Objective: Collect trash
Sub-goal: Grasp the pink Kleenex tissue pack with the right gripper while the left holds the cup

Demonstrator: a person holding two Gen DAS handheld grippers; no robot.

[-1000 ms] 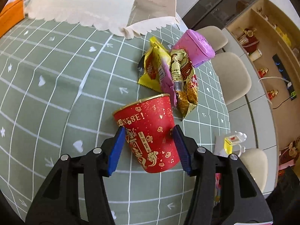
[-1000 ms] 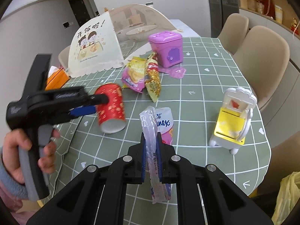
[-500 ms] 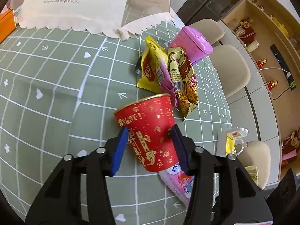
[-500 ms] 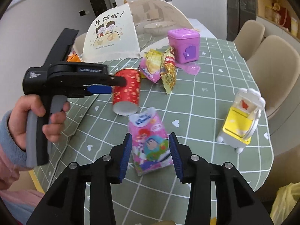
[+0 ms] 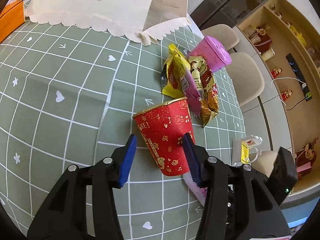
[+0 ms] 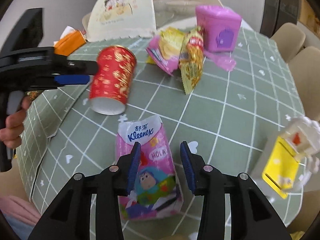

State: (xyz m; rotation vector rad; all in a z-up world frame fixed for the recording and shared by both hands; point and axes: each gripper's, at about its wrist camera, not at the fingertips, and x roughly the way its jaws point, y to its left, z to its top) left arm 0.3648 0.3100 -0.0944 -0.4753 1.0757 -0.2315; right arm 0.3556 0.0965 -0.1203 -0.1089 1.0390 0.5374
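Note:
A red paper cup (image 5: 167,138) lies on its side on the green checked tablecloth; it also shows in the right wrist view (image 6: 112,82). My left gripper (image 5: 160,142) is open, its blue pads on either side of the cup, the left pad apart from it. A pink Kleenex tissue pack (image 6: 149,168) lies flat on the cloth. My right gripper (image 6: 160,152) is open above the pack, no longer holding it. Snack wrappers (image 5: 190,84) lie in a pile by a small purple bin (image 5: 210,54).
A yellow and white toy chair (image 6: 290,156) stands near the table's right edge. A folded paper food cover (image 5: 96,6) and an orange box (image 5: 10,20) sit at the far side. Beige chairs (image 5: 246,80) stand beyond the table.
My right gripper has opened and let go of the tissue pack, which now lies flat on the table. My left gripper has opened wider around the red cup.

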